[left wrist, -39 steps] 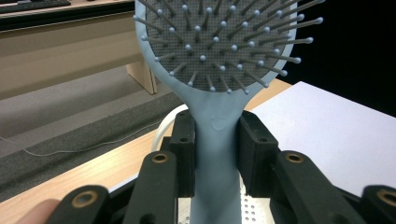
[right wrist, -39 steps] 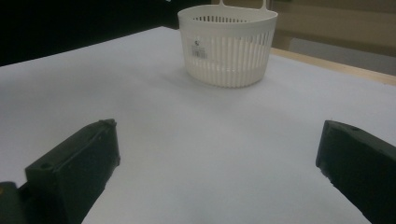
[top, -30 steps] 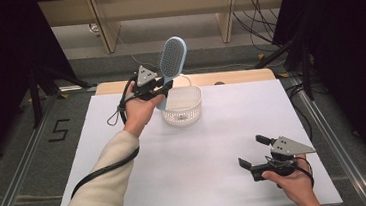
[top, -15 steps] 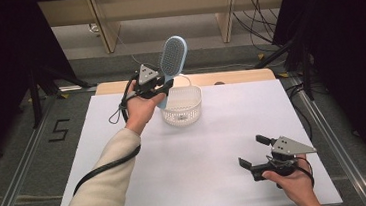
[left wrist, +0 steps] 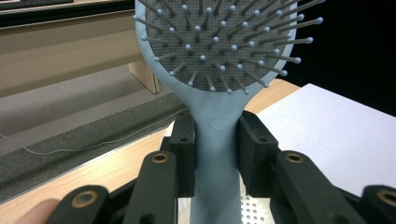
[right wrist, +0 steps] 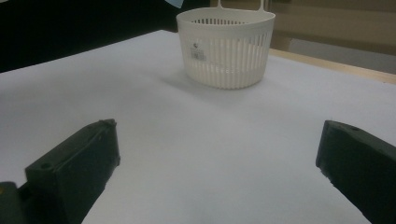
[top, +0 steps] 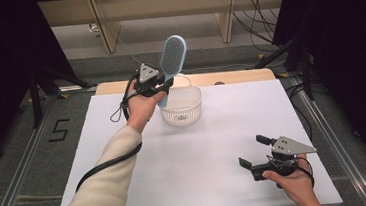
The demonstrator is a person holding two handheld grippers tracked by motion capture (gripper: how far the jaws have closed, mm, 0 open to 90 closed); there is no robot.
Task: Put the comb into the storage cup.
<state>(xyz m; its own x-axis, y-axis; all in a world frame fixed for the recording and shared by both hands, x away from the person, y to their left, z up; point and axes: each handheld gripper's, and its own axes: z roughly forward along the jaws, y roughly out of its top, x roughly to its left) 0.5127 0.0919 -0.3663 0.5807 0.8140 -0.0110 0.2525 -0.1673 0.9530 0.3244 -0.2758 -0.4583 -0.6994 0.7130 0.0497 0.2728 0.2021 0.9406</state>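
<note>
A light-blue hairbrush [top: 171, 61] with a grey bristle pad stands upright in my left gripper [top: 163, 88], which is shut on its handle just left of the white slatted basket [top: 181, 104]. In the left gripper view the brush handle [left wrist: 215, 154] is clamped between both black jaws, bristles facing the camera, and the basket's perforated bottom [left wrist: 254, 211] shows below. My right gripper [top: 252, 153] rests near the table's front right, open, with nothing between its fingers. The basket [right wrist: 226, 45] stands far ahead of it in the right gripper view.
The white table sheet [top: 210, 146] lies over a wooden tabletop [top: 239, 76] that shows along the far edge. Metal rails [top: 323, 126] run along both sides on the floor. A floor mark "5" [top: 59, 130] is at the left.
</note>
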